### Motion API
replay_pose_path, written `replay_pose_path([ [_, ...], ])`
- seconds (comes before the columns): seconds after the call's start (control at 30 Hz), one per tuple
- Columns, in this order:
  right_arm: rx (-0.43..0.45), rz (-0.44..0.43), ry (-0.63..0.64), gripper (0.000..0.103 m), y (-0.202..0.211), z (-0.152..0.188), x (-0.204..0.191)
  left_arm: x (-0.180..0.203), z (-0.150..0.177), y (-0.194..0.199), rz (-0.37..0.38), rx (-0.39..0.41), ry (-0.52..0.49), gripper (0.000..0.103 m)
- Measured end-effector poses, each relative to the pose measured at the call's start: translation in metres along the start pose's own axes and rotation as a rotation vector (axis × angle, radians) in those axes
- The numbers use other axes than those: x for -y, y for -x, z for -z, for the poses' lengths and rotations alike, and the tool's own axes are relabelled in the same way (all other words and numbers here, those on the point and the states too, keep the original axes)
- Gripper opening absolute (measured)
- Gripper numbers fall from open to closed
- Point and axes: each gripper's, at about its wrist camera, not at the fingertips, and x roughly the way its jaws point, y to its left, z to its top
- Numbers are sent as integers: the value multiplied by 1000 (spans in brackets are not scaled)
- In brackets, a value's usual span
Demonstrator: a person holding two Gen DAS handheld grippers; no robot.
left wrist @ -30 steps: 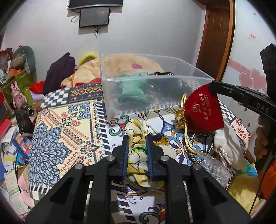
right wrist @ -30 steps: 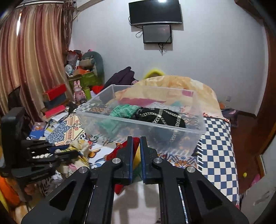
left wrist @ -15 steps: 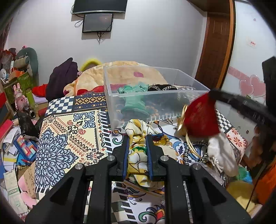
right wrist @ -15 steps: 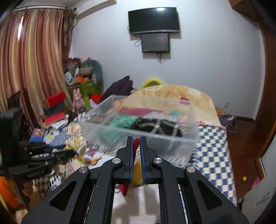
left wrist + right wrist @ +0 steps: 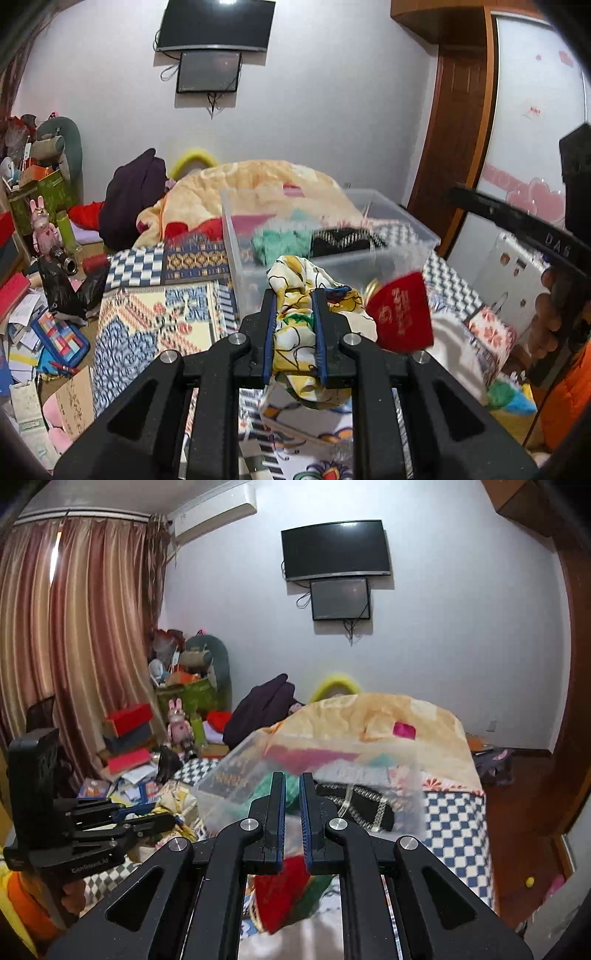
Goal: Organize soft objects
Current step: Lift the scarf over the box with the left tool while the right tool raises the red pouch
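Note:
My left gripper [image 5: 294,295] is shut on a yellow floral cloth [image 5: 295,332] and holds it up above the patterned bed, in front of the clear plastic bin [image 5: 406,254]. My right gripper [image 5: 291,779] is shut on a red drawstring pouch [image 5: 282,893] that hangs below its fingers; the pouch also shows in the left wrist view [image 5: 400,317] to the right of the cloth. The bin [image 5: 369,771] holds a green knit item [image 5: 279,243] and a black patterned item [image 5: 354,808]. The left gripper shows in the right wrist view [image 5: 162,818].
A white cloth [image 5: 458,354] and other soft things lie at the bed's right side. A peach blanket [image 5: 240,192] is heaped behind the bin. Boxes, papers and toys [image 5: 40,295] clutter the floor on the left. A wooden door [image 5: 450,147] stands at the right.
Both grippers have risen: the left lifted the floral cloth off the bed, the right raised the red pouch. The bin now sits lower in both views.

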Motion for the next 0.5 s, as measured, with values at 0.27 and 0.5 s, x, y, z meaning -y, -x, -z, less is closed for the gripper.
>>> replay_pose_path([
  [0.27,-153,-2,-37,49,-17,38,8,1,-1,0,0,-2,-2,18],
  [0.5,-269,-60,-52,12,-48,60,5,2,0,1,-2,0,-9,18],
])
